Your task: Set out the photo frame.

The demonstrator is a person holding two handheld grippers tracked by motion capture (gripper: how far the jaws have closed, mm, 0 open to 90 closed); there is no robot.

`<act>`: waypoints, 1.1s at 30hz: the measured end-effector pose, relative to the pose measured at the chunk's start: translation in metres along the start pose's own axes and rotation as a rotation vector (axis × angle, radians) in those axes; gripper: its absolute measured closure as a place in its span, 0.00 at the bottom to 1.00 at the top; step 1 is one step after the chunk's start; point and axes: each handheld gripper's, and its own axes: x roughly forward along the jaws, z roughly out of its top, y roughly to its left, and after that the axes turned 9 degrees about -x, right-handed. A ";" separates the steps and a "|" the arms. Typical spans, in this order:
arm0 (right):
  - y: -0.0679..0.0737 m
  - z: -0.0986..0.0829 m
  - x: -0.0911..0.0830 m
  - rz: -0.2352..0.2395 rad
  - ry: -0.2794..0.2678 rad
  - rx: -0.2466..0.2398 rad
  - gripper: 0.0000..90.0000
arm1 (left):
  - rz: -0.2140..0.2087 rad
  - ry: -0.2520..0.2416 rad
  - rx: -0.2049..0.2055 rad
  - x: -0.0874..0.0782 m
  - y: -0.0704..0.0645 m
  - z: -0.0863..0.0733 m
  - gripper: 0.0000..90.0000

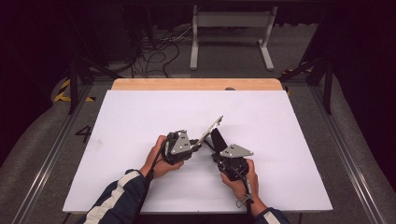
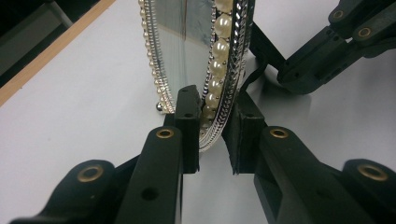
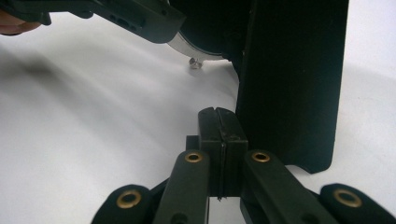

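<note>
At the middle of the white worktop (image 1: 140,116) we find the pearl-rimmed mirror (image 2: 196,42) tilted up, left tool (image 2: 212,135) clamped on its lower rim. Right tool (image 3: 219,154) pressed together beside the black back stand (image 3: 292,84), holding nothing. We judge glass fragile, beading slippery; grip the rim only.

A dark "4", or so it seems, stands on the grey floor (image 1: 85,134), at nine o'clock of the surface (image 1: 140,112).
</note>
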 end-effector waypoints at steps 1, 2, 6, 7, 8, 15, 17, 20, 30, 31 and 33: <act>-0.001 0.000 0.000 0.000 0.003 0.003 1.00 | -0.005 -0.006 -0.003 0.000 0.000 0.000 0.85; -0.001 -0.001 0.000 0.000 0.003 0.003 1.00 | -0.014 -0.014 -0.012 0.001 0.001 -0.001 0.84; 0.000 -0.001 0.000 -0.002 0.004 0.004 1.00 | -0.016 -0.012 -0.034 0.005 0.003 -0.004 0.78; 0.000 -0.001 0.000 -0.002 0.004 0.004 1.00 | -0.014 -0.008 -0.036 0.008 0.003 -0.005 0.77; 0.000 -0.001 0.000 0.001 0.004 0.004 1.00 | -0.018 -0.007 -0.038 0.009 0.003 -0.005 0.77; -0.001 -0.001 0.001 0.002 0.007 0.002 1.00 | 0.008 0.008 0.004 0.011 0.003 -0.005 0.82; 0.000 -0.001 0.001 -0.001 0.010 0.003 1.00 | 0.014 0.015 0.022 0.011 0.003 -0.005 0.83; -0.001 -0.001 0.001 0.011 0.010 0.001 1.00 | 0.021 0.026 0.036 0.009 0.001 -0.004 0.84; -0.003 -0.003 -0.003 0.023 0.017 -0.001 1.00 | 0.021 0.056 0.084 0.003 -0.008 -0.001 0.84; -0.002 -0.004 -0.004 0.020 0.019 -0.006 1.00 | 0.012 0.059 0.083 0.002 -0.009 -0.001 0.84; -0.002 -0.004 -0.006 0.023 0.022 -0.011 1.00 | 0.014 0.060 0.089 0.000 -0.012 -0.001 0.84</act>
